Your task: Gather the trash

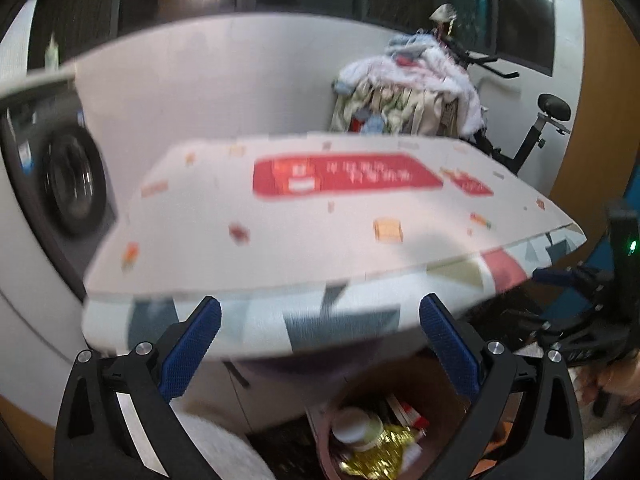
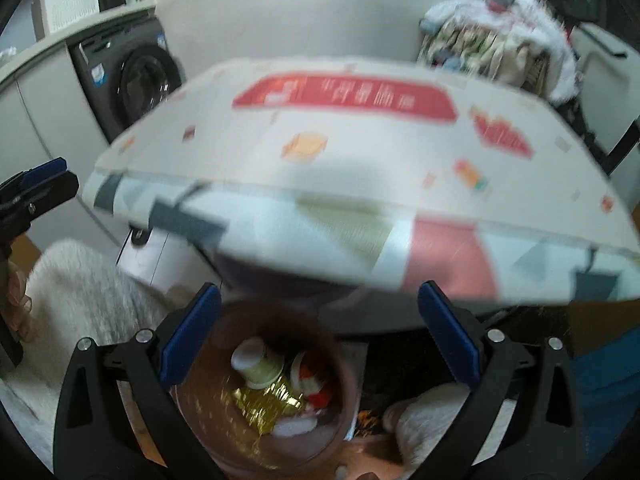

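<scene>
Above brown bin (image 2: 280, 380) of trash, blurred flat box (image 2: 360, 168), both claws (image 1: 320, 344) (image 2: 320, 336) spread

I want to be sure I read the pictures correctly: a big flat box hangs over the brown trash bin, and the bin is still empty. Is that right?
Not quite. The bin is not empty: the right wrist view shows a paper cup, gold foil and other wrappers inside. The rest holds: the big flat box is above it.

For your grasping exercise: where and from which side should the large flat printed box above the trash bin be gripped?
Grip the printed box at its thin near edge, coming in level from the front. It is broad and flat, so only that patterned edge fits between the open fingers.
</scene>
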